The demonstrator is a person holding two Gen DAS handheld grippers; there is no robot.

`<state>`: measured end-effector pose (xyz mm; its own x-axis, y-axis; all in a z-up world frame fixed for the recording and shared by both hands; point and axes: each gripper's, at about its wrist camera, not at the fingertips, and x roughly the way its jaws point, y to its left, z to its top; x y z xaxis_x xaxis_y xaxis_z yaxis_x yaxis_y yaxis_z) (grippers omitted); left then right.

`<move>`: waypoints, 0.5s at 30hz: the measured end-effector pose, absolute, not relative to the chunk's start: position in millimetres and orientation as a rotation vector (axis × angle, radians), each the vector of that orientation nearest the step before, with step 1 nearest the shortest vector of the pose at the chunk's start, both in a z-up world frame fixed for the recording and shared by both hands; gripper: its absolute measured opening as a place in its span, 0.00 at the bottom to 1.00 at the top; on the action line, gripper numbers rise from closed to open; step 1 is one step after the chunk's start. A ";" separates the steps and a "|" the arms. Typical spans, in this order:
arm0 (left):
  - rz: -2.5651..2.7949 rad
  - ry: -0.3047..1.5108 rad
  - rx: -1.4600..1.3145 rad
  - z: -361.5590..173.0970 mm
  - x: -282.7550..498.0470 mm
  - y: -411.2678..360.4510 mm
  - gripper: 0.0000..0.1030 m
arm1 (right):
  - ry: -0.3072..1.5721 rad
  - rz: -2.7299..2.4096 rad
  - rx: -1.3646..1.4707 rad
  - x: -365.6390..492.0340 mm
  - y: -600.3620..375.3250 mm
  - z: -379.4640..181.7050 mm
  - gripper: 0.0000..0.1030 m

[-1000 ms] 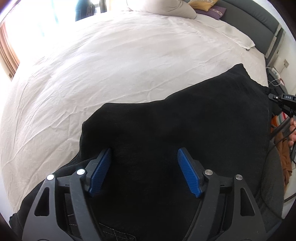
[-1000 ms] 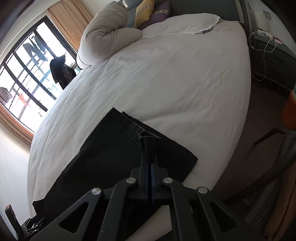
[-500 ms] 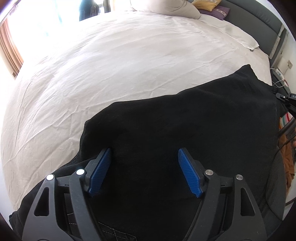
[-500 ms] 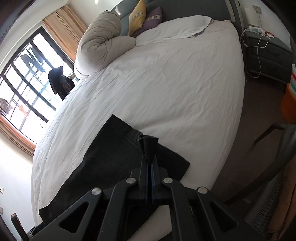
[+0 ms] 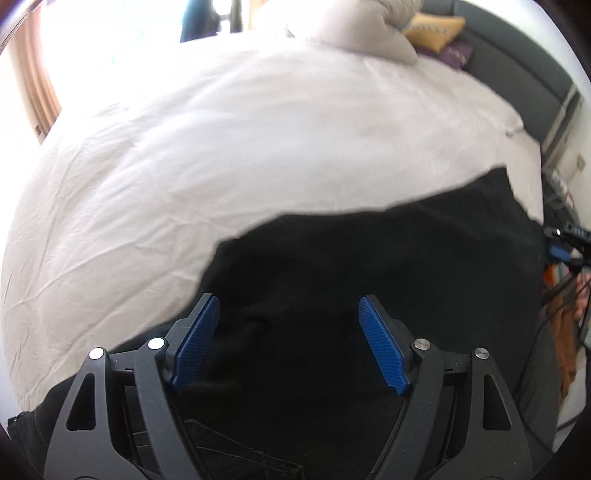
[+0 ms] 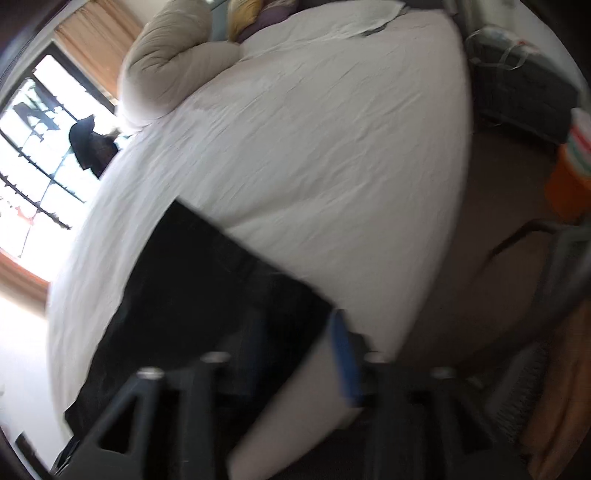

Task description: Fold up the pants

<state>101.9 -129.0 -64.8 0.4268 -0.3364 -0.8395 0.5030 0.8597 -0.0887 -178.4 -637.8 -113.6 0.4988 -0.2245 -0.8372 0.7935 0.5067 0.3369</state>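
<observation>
The black pants (image 5: 369, 266) lie flat on the white bed (image 5: 221, 147), near its front edge. My left gripper (image 5: 290, 317) is open, its blue pads (image 5: 195, 343) spread wide just above the black cloth and holding nothing. In the blurred right wrist view the pants (image 6: 192, 280) lie at the lower left on the bed (image 6: 332, 166). My right gripper (image 6: 299, 343) is open, its right blue pad (image 6: 345, 358) at the pants' near corner, the left finger dark against the cloth. The right gripper also shows at the left wrist view's right edge (image 5: 565, 247).
A rolled beige duvet (image 6: 173, 62) and yellow and purple cushions (image 5: 436, 33) lie at the head of the bed. A nightstand with cables (image 6: 517, 81) and an orange container (image 6: 569, 177) stand on the right. A window (image 6: 33, 147) is on the left.
My right gripper was shut on a fold of the pants and has opened and let it go; its view is now blurred by motion. The left gripper stays open over the cloth.
</observation>
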 end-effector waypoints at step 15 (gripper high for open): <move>-0.450 1.098 0.142 -97.1 194.6 -118.7 0.89 | 0.975 -0.450 0.603 -108.4 -559.6 -123.7 0.59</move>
<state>194.6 -118.7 -97.1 0.3758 -0.2809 -0.8831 0.4196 0.9013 -0.1081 -108.4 -559.6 -123.7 0.4926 -0.0856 -0.8660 0.6031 0.7510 0.2688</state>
